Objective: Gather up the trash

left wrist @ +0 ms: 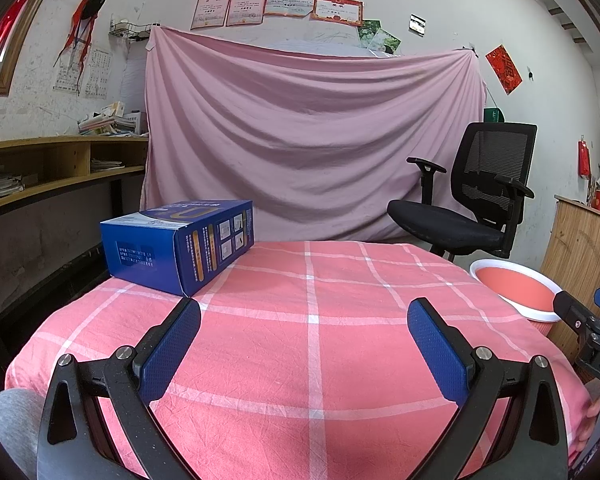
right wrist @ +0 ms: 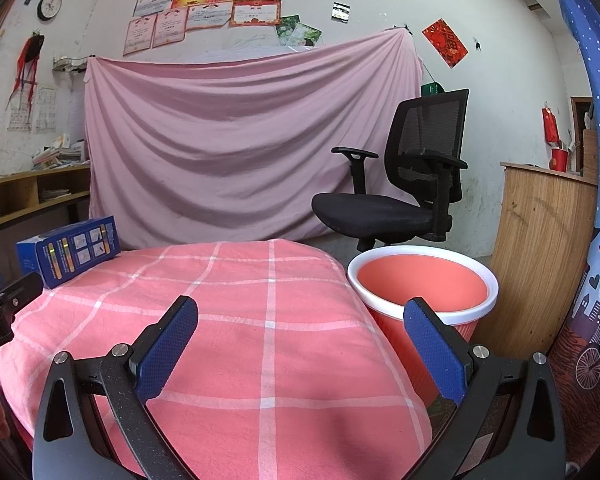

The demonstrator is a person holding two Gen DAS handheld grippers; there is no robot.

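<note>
Blue cardboard box (left wrist: 178, 246) lies flat at the far left of the pink checked surface (left wrist: 312, 344), well apart from the red bin (right wrist: 422, 286). Both the left hand-held gripper (left wrist: 304, 344) and right hand-held gripper (right wrist: 300, 344) gape wide, empty. Likely light, stiff; grip across its short sides.

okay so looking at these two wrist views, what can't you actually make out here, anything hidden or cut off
- Blue box: printed text too small to read in either wrist view.
- Bin: bottom hidden in both; in the left wrist view the right gripper covers its near rim, in the right wrist view a blue finger crosses it.
- Floor under the table: hidden by the checked cloth.
- Left gripper: cut by the right view's edge.
</note>
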